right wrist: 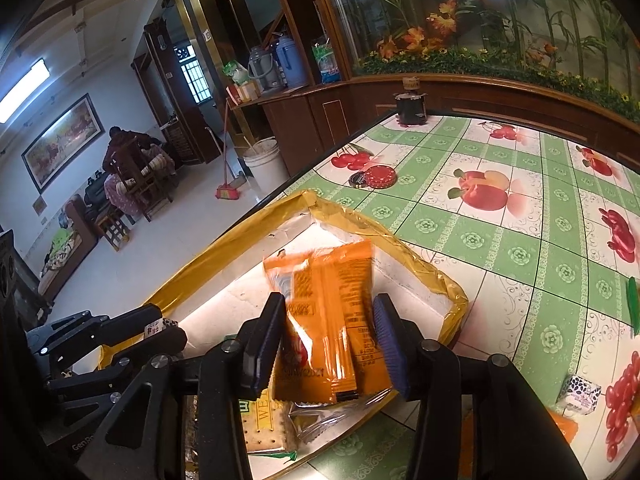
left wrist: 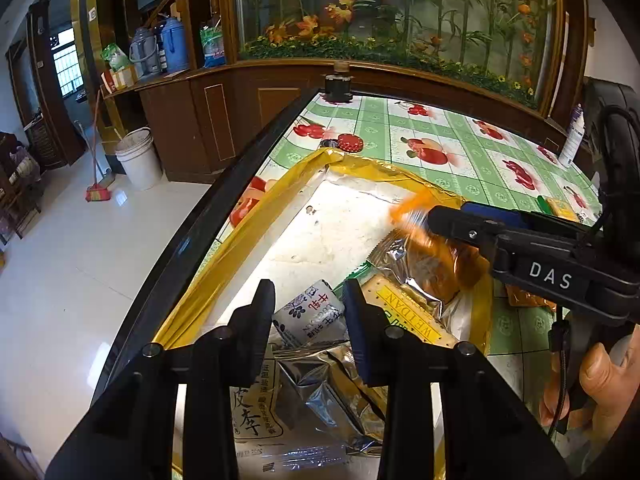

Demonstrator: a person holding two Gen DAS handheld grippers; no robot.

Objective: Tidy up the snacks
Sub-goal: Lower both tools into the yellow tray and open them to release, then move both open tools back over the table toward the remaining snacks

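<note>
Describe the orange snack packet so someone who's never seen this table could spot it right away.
Find the shallow white box with yellow tape round its rim, at the near corner of the fruit-patterned tablecloth. Over its near right part, between the right gripper fingers, is the orange packet. It is the only bright orange wrapper here; the packets beneath are silver or cracker-printed.

- Left wrist cam: sits on the left gripper (left wrist: pixel 308 320), looks down & fwd, very close over the yellow-edged box (left wrist: pixel 248 224) on the surface (left wrist: pixel 460 152).
- Right wrist cam: sits on the right gripper (right wrist: pixel 328 344), same tilt, close, from the box's right side.
- Both see: the box, the surface, the wood cabinet (left wrist: pixel 240 112), the white bucket (left wrist: pixel 140 160). Each cam also sees the other gripper.
</note>
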